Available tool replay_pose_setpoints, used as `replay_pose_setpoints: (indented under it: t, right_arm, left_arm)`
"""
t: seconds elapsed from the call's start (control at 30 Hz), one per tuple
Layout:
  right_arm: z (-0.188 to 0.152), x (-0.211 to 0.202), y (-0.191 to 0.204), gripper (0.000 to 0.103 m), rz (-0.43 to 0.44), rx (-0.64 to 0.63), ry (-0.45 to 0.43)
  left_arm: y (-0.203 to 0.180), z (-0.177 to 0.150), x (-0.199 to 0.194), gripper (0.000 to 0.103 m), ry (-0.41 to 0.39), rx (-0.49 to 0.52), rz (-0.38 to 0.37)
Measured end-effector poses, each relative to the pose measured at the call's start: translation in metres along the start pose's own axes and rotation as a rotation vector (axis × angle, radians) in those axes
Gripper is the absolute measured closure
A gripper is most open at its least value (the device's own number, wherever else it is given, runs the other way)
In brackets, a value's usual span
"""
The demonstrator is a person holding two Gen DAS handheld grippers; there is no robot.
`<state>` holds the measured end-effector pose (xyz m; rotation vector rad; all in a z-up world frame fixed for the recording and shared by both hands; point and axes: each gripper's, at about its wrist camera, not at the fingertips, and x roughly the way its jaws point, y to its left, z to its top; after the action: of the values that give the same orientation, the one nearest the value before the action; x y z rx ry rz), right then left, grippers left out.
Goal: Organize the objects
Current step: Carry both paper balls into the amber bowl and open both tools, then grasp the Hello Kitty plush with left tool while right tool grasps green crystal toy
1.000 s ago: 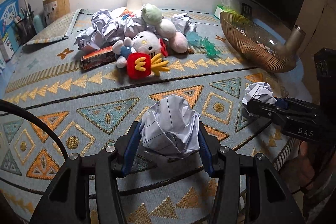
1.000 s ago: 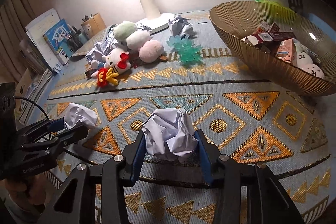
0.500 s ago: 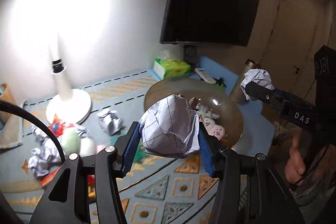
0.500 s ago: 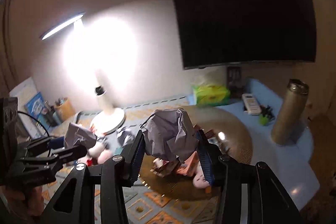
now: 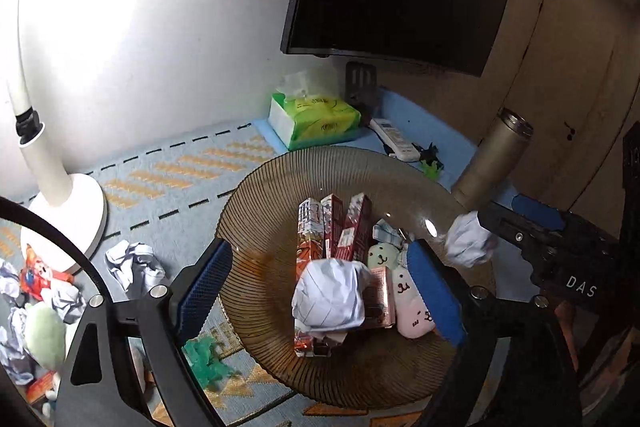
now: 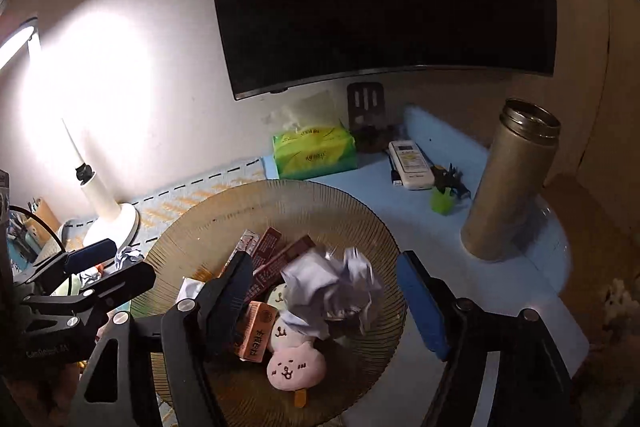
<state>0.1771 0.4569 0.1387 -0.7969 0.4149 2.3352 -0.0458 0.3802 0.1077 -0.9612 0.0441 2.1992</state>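
Note:
A ribbed amber glass bowl (image 5: pixel 256 211) (image 6: pixel 192 219) holds several snack boxes (image 5: pixel 332 227) and small plush toys (image 5: pixel 412 311). My left gripper (image 5: pixel 320 287) is open above the bowl; a crumpled paper ball (image 5: pixel 330 297) lies free between its fingers on the bowl's contents. My right gripper (image 6: pixel 324 301) is open too, and its crumpled paper ball (image 6: pixel 334 293) sits loose between the fingers over the bowl. In the left wrist view the right gripper's fingers (image 5: pixel 520 227) show at the bowl's right rim with that paper ball (image 5: pixel 468 241).
A white lamp base (image 5: pixel 68 211), loose paper balls (image 5: pixel 134 265), plush toys (image 5: pixel 44 335) and a teal toy (image 5: pixel 206 357) lie left of the bowl. A green tissue pack (image 6: pixel 314 151), remote (image 6: pixel 410 159) and metal flask (image 6: pixel 512 183) stand behind and right.
Both grippers have tipped down over the bowl and opened. Each paper ball has been let go and now sits free of the pads over the bowl's contents.

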Motion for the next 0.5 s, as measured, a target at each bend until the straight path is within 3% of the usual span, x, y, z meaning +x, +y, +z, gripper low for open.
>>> replay_pose_setpoints:
  t: [0.13,0.3,0.5]
  right_arm:
    - [-0.005,-0.004,0.0,0.03,0.063,0.005,0.016]
    - [-0.013,-0.02,0.023,0.03,0.135,-0.04,0.009]
    - [-0.029,-0.046,0.089,0.03,0.277,-0.169,0.0]
  left_arm:
    - [0.015,-0.011,-0.019,0.014,-0.002,-0.037,-0.024]
    - [0.047,-0.032,-0.076,0.014,-0.064,-0.093,0.005]
    - [0.105,-0.072,-0.157,0.013,-0.121,-0.179,0.176]
